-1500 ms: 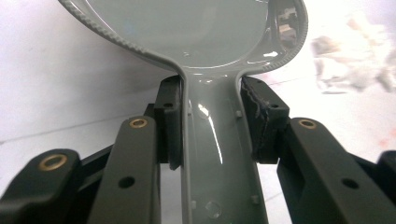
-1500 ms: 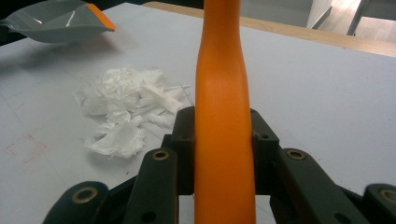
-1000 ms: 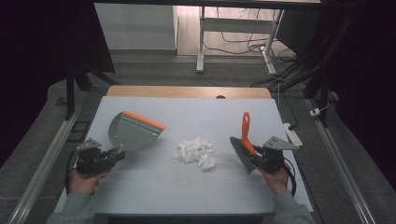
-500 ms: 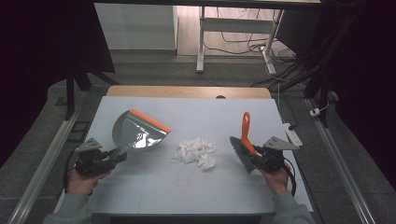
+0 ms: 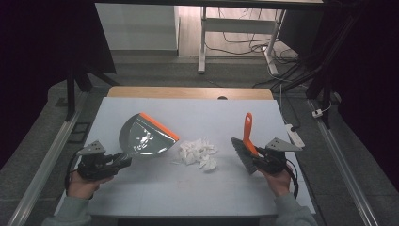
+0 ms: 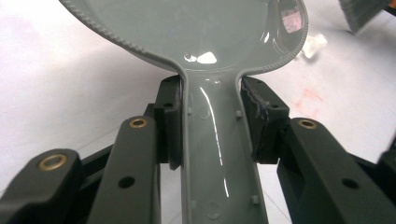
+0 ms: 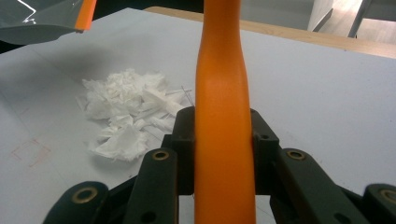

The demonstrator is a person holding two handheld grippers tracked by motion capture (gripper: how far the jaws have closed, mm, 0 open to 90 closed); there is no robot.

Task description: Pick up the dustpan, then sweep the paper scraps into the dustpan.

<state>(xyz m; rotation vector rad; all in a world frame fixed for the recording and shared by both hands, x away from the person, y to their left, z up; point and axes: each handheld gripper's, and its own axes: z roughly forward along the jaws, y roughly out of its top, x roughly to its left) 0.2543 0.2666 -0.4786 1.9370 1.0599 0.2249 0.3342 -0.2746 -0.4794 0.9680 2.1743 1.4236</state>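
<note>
1. Left hand-held gripper (image 5: 123, 161) near the front left of the tabletop (image 5: 197, 117), clamped on the grey handle of a dustpan (image 5: 145, 139).
2. In the left gripper view, jaws pressed against both sides of the dustpan (image 6: 210, 56) handle, with the pan's bowl spreading out just past the fingertips (image 6: 261, 116).
3. Dustpan grey with an orange front lip, tilted up off the tabletop, its open mouth turned toward the middle of the table.
4. Pile of torn white tissue paper (image 5: 197, 153) lying flat on the tabletop at the centre, just right of the dustpan's lip and apart from it.
5. Right hand-held gripper (image 5: 256, 159) near the front right of the tabletop, closed around the orange handle of a hand brush (image 5: 244, 147).
6. In the right gripper view, handle of the hand brush (image 7: 223, 93) rising upright between the jaws, gripped on both sides by the pads (image 7: 184, 140).
7. Brush's dark bristle head hanging down to the left of the right hand-held gripper, handle pointing up and away; cannot tell whether bristles touch the tabletop.
8. Tissue paper (image 7: 126, 112) between dustpan and brush, near both, touching neither.
9. Corner of the dustpan (image 7: 46, 16) at the upper left of the right gripper view, raised above the surface.
</note>
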